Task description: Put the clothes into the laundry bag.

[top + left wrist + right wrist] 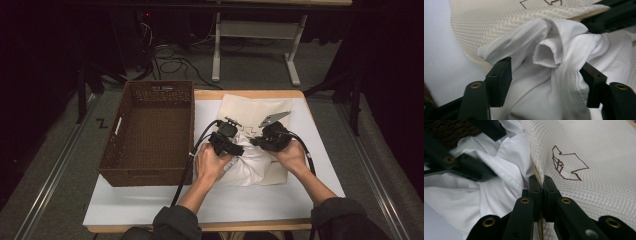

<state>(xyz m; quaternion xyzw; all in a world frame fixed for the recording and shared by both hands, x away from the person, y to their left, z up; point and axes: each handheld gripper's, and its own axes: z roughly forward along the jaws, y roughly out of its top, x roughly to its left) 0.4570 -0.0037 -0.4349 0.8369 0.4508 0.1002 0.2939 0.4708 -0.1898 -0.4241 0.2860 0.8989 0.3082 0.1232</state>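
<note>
A cream mesh bag [250, 107] with a brown stitched mark lies on the white-covered table. A crumpled white garment [252, 162] sits at its near opening. My left gripper [546, 72] is open over the garment [544, 50]; folds of the cloth bulge between its jaws, which stand apart and do not pinch it. My right gripper [539, 180] is shut on the edge of the mesh bag [594, 150] and holds it beside the garment [499, 190]. In the high view the left gripper [235, 145] and right gripper [260, 140] are close together over the bundle.
A dark woven basket [150, 130] stands at the left of the table, with nothing in it. White sheet [225, 200] covers the tabletop in front of the bundle. Cables and a desk frame [255, 45] are on the floor beyond the table.
</note>
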